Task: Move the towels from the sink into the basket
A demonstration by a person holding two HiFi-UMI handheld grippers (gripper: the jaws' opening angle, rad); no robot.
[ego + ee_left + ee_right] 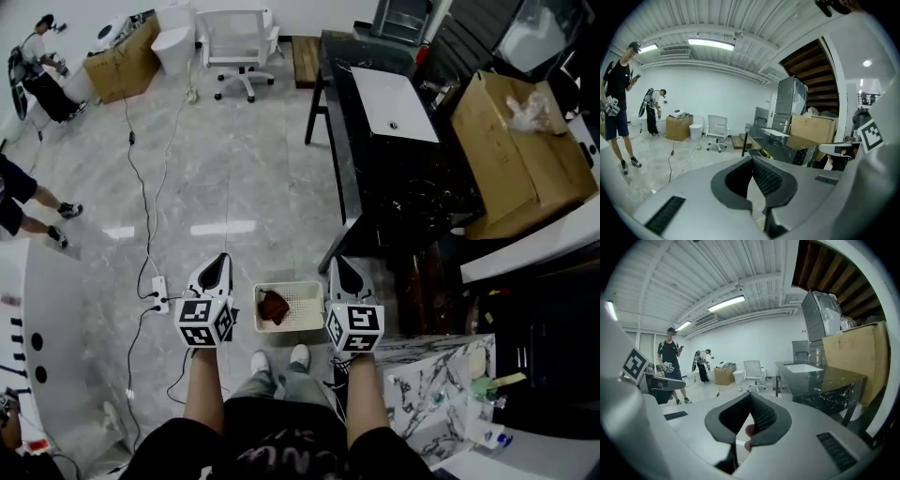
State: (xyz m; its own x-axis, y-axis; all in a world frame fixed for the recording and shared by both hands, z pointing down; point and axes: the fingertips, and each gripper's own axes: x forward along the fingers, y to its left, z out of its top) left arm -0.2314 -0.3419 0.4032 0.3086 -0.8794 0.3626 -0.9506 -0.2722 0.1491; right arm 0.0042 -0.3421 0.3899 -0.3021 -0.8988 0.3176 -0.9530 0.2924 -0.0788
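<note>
A white basket stands on the floor just ahead of my feet, with a dark red towel lying in its left half. The white sink is set into a black counter further ahead on the right, and no towel shows in it. My left gripper hangs left of the basket and my right gripper right of it, both at waist height. The left gripper is shut with nothing between its jaws. The right gripper is also shut and empty. The sink lies well beyond it.
A power strip with cables lies on the floor left of my left gripper. A cardboard box stands right of the counter, and a marble-patterned top is at my right. An office chair and people stand far off.
</note>
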